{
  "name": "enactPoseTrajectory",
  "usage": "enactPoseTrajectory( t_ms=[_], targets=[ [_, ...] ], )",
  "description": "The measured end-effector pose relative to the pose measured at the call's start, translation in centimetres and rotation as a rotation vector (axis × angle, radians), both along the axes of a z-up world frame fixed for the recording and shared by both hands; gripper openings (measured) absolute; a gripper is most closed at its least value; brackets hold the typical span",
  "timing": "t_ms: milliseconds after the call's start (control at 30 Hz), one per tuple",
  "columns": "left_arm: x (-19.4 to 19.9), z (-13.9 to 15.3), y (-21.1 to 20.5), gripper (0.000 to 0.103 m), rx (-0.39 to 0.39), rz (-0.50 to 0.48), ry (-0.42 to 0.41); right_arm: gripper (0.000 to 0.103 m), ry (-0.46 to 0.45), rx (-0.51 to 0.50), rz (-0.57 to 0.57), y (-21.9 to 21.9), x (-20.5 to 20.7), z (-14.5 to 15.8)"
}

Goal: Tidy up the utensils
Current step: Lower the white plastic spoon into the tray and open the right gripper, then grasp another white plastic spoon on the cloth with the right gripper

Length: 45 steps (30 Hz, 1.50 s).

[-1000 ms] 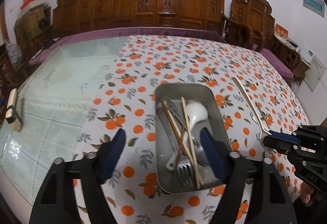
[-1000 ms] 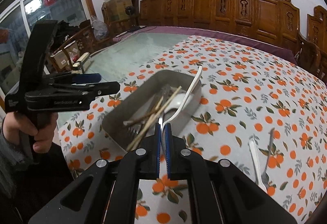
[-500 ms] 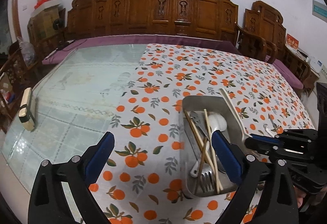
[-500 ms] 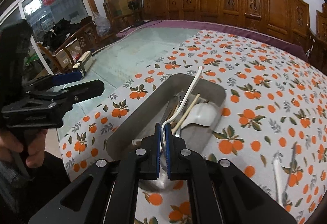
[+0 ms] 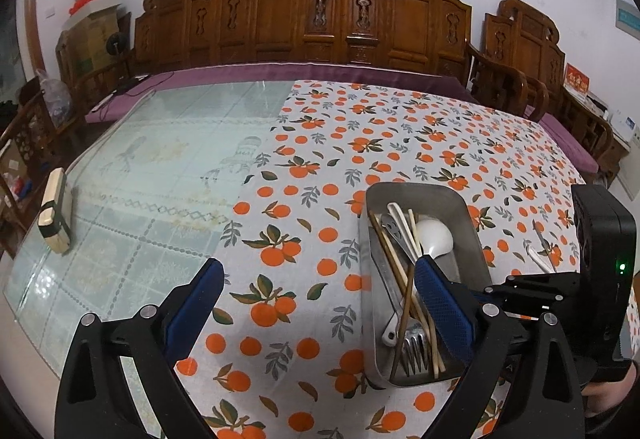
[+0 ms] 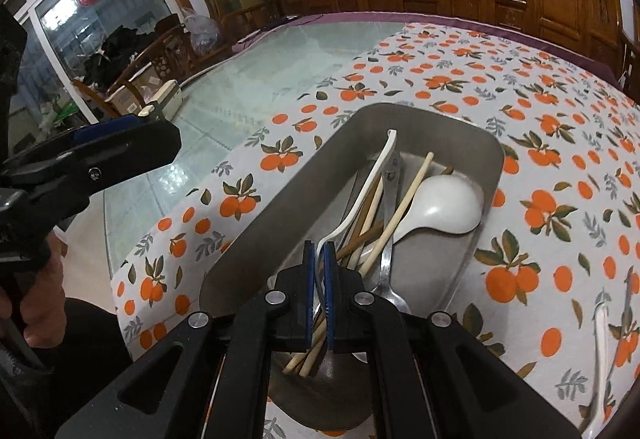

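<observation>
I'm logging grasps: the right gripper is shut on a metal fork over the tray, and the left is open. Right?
Not quite. The right gripper is shut on a white plastic utensil, not a metal fork, as the right wrist view shows. It is over the tray, and the left gripper is open.

Your left gripper [image 5: 316, 303] shows matte black, skeletal arms with triangular cut-outs, round silver screws at the joints, and blue textured pads [image 5: 440, 303] lining the jaws. Your right gripper [image 6: 319, 291] matches: black frame, silver screw heads, thin blue pads [image 6: 307, 291]. There's a small green light on its black housing. Your left hand [image 6: 40, 303] is bare skin, above a dark sleeve.
</observation>
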<state>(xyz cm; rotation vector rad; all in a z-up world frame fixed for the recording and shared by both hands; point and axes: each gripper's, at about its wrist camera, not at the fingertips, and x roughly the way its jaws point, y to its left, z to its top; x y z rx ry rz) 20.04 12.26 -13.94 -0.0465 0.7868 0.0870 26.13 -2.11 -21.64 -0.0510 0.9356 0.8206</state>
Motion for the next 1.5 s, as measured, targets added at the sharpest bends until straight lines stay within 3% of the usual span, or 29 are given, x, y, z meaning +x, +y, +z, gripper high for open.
enactPoseTrajectory(
  t_ms=[200,433,500,600,800,933,1167,1500],
  targets=[
    [0.1,-0.2,-0.5,0.092,0.000,-0.012,0.004,0.010,-0.021,0.011,0.003,-1.4,-0.4,0.6],
    [0.0,-0.1,-2.5,0.092,-0.010,-0.057,-0.005,0.011,-0.113,0.008,-0.068,-7.9,-1.9,4.3],
    [-0.1,0.0,-3.2,0.092,-0.021,-0.072,-0.009,0.013,-0.138,-0.024,-0.118,-11.0,-2.0,5.3],
    [-0.2,0.1,-4.9,0.092,-0.031,-0.111,-0.014,0.027,-0.168,-0.096,-0.201,-15.2,-2.1,5.6],
    [-0.5,0.2,-8.2,0.092,-0.053,-0.180,-0.017,0.034,-0.181,-0.245,-0.318,-21.1,-2.5,4.0],
    [-0.7,0.1,-9.9,0.092,-0.054,-0.215,-0.018,0.041,-0.148,-0.277,-0.337,-22.3,-3.2,1.7],
    [-0.9,-1.1,-11.9,0.092,-0.064,-0.250,0.014,0.041,-0.124,-0.369,-0.316,-20.3,-4.6,-1.9],
    [-1.5,-1.8,-13.8,0.092,-0.043,-0.297,0.027,0.040,-0.131,-0.465,-0.326,-20.0,-4.6,-3.7]
  ],
)
